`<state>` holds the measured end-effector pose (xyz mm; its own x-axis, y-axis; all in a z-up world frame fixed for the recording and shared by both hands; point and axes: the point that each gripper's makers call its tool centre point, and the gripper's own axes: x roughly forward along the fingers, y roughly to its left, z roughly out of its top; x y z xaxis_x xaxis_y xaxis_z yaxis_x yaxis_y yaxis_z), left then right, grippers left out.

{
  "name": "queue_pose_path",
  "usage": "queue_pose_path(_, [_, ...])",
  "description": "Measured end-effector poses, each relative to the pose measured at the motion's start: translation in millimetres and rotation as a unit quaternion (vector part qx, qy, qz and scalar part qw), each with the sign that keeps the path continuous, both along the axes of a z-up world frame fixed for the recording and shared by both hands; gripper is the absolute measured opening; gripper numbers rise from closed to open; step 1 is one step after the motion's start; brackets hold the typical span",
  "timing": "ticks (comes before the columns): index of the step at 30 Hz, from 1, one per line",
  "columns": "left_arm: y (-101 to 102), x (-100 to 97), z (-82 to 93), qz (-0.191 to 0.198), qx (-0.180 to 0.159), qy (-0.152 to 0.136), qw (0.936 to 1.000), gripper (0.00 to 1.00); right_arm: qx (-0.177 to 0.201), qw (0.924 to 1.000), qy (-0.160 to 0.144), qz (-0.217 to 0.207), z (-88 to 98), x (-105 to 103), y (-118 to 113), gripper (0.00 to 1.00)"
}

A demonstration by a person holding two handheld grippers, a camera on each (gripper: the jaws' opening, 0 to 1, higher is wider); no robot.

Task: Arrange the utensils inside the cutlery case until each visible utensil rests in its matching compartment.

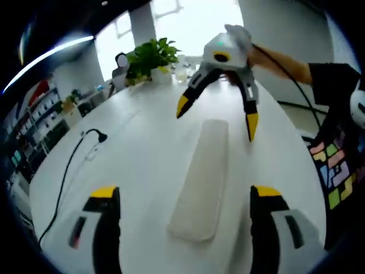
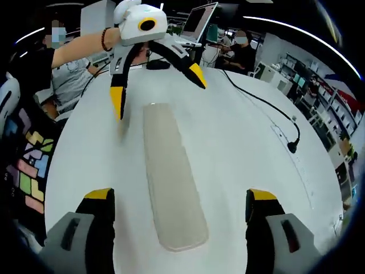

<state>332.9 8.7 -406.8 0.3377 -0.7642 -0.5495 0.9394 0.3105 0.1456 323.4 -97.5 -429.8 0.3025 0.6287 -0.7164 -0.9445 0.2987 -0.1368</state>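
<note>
Two claws: left claw [image 1: 185,200] and right claw [image 2: 179,205], both spread, holding nothing
Case: closed cutlery case [image 1: 203,178] lying flat mid-worktop between them
Worktop: white worktop [image 1: 131,154], black cable [image 1: 71,162]
Room: office, plant [image 1: 149,57], bright window [image 1: 188,14]

White table [image 1: 142,148] bearing closed cutlery case [image 1: 204,177], black cable [image 1: 68,165].

The cutlery case [image 1: 202,180] lies lengthwise on the counter [image 1: 142,148], between the left gripper [image 1: 185,228] at one end and the right gripper [image 1: 215,111] at the other; a cable [image 1: 68,165] lies beside it; a plant [image 1: 149,57] stands at the counter's far edge.
</note>
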Motion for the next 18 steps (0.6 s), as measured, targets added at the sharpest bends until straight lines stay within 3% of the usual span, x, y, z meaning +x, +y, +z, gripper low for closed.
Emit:
queue_pose_path(3, [-1,7.1,10.2,0.034,-0.041,-0.026,0.9982,1.00,0.057,0.9975,-0.020,-0.038,12.3,4,3,0.99])
queue_pose_path(4, [2,12.6,13.0,0.051,-0.040,-0.057,0.9962,1.00,0.090,0.9946,-0.017,-0.050,17.4,3,6,0.99])
queue_pose_path(5, [3,13.8,14.5,0.060,-0.047,-0.064,0.9950,1.00,0.121,0.9907,-0.015,-0.061,22.4,1,8,0.99])
queue_pose_path(6, [3,12.3,17.8,0.072,-0.076,-0.060,0.9927,1.00,0.142,0.9872,-0.018,-0.070,25.5,1,8,0.99])
queue_pose_path(7, [4,11.6,19.4,0.083,-0.095,-0.055,0.9905,1.00,0.151,0.9852,-0.026,-0.077,27.2,2,6,0.99])
queue_pose_path(10, [12,9.2,20.4,0.107,-0.120,-0.084,0.9834,1.00,0.184,0.9751,-0.068,-0.103,35.2,3,-2,0.99])
queue_pose_path(13, [21,3.0,17.0,0.132,-0.119,-0.116,0.9773,1.00,0.231,0.9592,-0.103,-0.126,46.0,-5,-9,0.99])
queue_pose_path(16, [29,-2.7,14.2,0.170,-0.119,-0.114,0.9715,1.00,0.282,0.9405,-0.118,-0.148,56.8,-16,-15,0.99])
queue_pose_path(18, [29,-10.3,23.0,0.182,-0.158,-0.111,0.9642,1.00,0.303,0.9279,-0.133,-0.172,62.5,-19,-25,0.99])
